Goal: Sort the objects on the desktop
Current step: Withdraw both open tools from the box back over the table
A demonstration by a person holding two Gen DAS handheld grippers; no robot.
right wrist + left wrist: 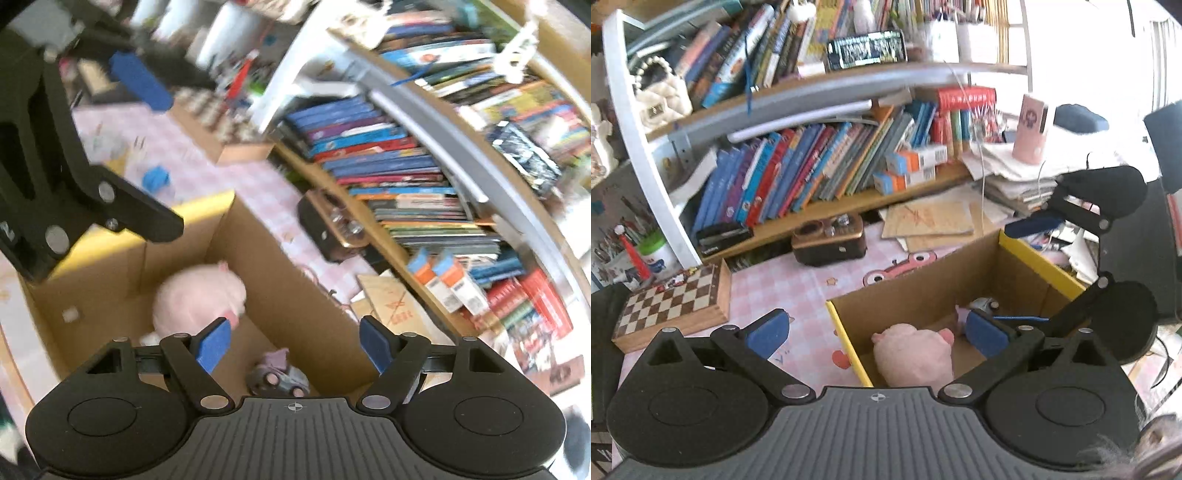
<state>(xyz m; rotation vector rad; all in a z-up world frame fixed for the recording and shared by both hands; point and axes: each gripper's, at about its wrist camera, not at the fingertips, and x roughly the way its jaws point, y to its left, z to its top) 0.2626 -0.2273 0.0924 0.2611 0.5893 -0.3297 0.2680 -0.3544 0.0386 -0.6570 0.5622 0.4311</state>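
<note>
Left wrist view: the left gripper [875, 332] has its fingers spread wide and empty above the cardboard box [923, 284], where the pink plush [912, 354] lies.

Right wrist view: the right gripper [295, 343], fingers apart and empty, hovers over the toy car [277, 376] in the box. Best lift both clear before seeking tabletop [783, 284] items.

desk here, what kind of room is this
Most likely a child's study desk at home. Bookshelves packed with colourful books rise behind it, a pink cartoon-print cover lies on the desk, and a chessboard sits near a cardboard box holding a pink plush toy.
</note>
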